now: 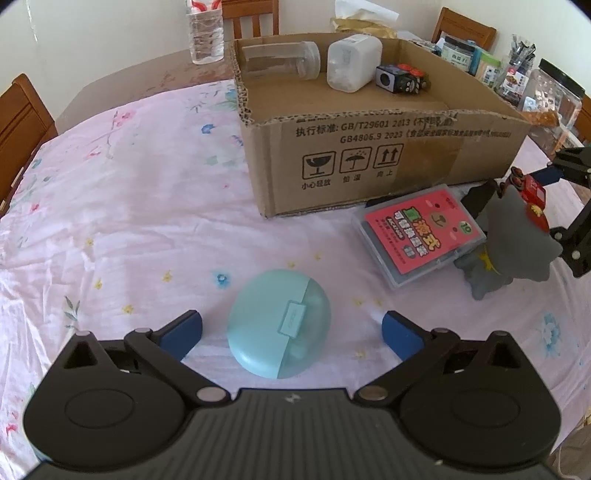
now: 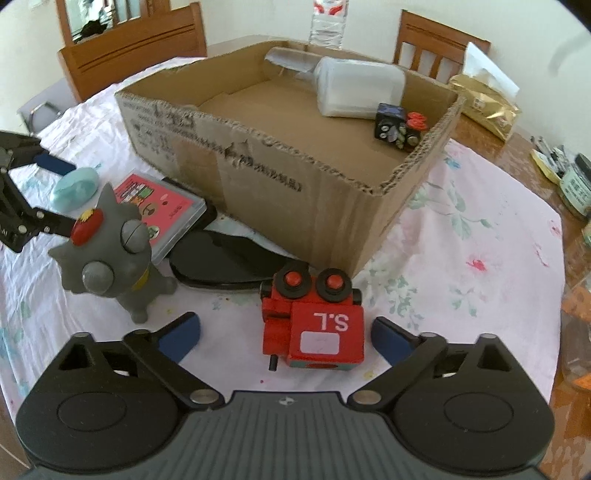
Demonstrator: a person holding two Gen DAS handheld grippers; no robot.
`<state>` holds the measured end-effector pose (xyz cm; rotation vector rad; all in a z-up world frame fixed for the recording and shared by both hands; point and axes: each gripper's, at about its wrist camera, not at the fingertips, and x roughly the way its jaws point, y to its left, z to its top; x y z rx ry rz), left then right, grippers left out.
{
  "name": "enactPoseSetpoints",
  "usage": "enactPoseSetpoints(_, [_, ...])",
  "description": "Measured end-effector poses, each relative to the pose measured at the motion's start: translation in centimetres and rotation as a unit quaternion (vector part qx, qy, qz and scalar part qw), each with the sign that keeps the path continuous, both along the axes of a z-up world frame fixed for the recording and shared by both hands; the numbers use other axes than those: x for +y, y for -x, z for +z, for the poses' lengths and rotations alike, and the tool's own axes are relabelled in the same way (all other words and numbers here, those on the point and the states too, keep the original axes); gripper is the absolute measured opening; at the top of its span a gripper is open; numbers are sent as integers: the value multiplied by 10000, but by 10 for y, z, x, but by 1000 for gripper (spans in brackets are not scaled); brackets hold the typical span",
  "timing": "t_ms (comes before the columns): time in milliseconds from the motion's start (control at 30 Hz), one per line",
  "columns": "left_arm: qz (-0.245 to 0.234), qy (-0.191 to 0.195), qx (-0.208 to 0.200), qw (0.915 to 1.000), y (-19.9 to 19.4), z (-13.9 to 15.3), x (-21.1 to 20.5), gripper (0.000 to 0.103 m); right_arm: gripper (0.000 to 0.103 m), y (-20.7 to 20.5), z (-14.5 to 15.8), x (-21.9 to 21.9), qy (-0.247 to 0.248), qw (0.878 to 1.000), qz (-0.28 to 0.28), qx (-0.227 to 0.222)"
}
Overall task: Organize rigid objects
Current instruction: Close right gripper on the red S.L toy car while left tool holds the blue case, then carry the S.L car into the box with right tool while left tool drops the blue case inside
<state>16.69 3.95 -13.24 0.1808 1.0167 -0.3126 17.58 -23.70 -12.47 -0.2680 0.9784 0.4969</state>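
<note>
On the flowered cloth a round teal case (image 1: 275,325) lies between the blue pads of my left gripper (image 1: 291,326), which is open with a gap on both sides. In the right wrist view a red wooden toy train (image 2: 314,325) marked "S.L" stands between the pads of my right gripper (image 2: 285,326), also open; its right pad is close to the toy but apart from it. A grey spiky figure (image 2: 110,254) and a clear case with a pink card (image 1: 417,236) sit between the two grippers. The cardboard box (image 1: 369,162) holds a clear jar (image 1: 280,59), a white container (image 1: 351,64) and a black block toy (image 1: 400,78).
A black flat object (image 2: 225,266) lies by the box's near wall. A water bottle (image 1: 205,35) stands behind the box, a gold packet (image 2: 487,107) beside it. Jars and pens (image 1: 517,74) crowd the table's right side. Wooden chairs ring the table.
</note>
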Motion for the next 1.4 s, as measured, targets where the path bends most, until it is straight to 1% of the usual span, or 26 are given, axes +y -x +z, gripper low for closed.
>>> enactPoseSetpoints(33, [-20, -22, -20, 10000, 0, 0, -1, 102, 93, 0, 1, -1, -1, 10000, -57, -17])
enactPoseSetpoints(67, [-84, -38, -61, 9999, 1, 1, -1, 97, 87, 0, 1, -2, -11, 9999, -115, -37])
enactPoseSetpoints(100, [-144, -32, -98, 9998, 2, 3, -1, 93, 84, -1, 3, -3, -21, 9998, -187, -43])
enactPoseSetpoints(167, [-224, -7, -124, 9997, 1, 6, -1, 79, 77, -2, 6, -6, -41, 9996, -280, -15])
enactPoseSetpoints(200, [-251, 2, -116, 9996, 0, 7, 0, 77, 75, -2, 7, -7, -47, 9995, -307, 3])
enactPoseSetpoints(267, [-306, -13, -120, 9995, -2, 9, 2, 70, 68, -3, 7, -8, -7, 9993, -366, -2])
enactPoseSetpoints(367, [-455, -128, -130, 9988, -3, 10, 2, 69, 63, -2, 9, -7, 40, 9992, -387, -4])
enactPoseSetpoints(500, [-653, -203, -120, 9976, -4, 11, 4, 67, 60, -1, 11, -2, 92, 9990, -431, -51])
enactPoseSetpoints(567, [-726, -207, -108, 9971, -5, 11, 5, 63, 57, -1, 10, 2, 199, 9989, -424, -67])
enactPoseSetpoints(633, [-778, -198, -89, 9967, -6, 12, 6, 61, 57, -1, 11, 3, 226, 9987, -458, -55])
enactPoseSetpoints(667, [-821, -186, -78, 9964, -7, 12, 5, 58, 57, 0, 11, 3, 240, 9986, -467, -45])
enactPoseSetpoints(767, [-919, -189, -84, 9955, -6, 12, 3, 54, 56, 0, 11, 5, 297, 9983, -502, -42])
enactPoseSetpoints(867, [-896, -186, -61, 9958, -7, 13, 3, 52, 56, 0, 12, 6, 339, 9979, -558, -26])
enactPoseSetpoints(1000, [-881, -215, 9, 9959, -6, 14, 3, 52, 56, 2, 16, 8, 342, 9978, -569, -23])
enactPoseSetpoints(1167, [-980, -283, 90, 9947, -3, 18, 2, 52, 56, 4, 25, 9, 346, 9977, -574, -48])
enactPoseSetpoints(1400, [-1107, -255, 99, 9935, 5, 30, 2, 52, 56, 9, 49, 6, 364, 9979, -501, -169])
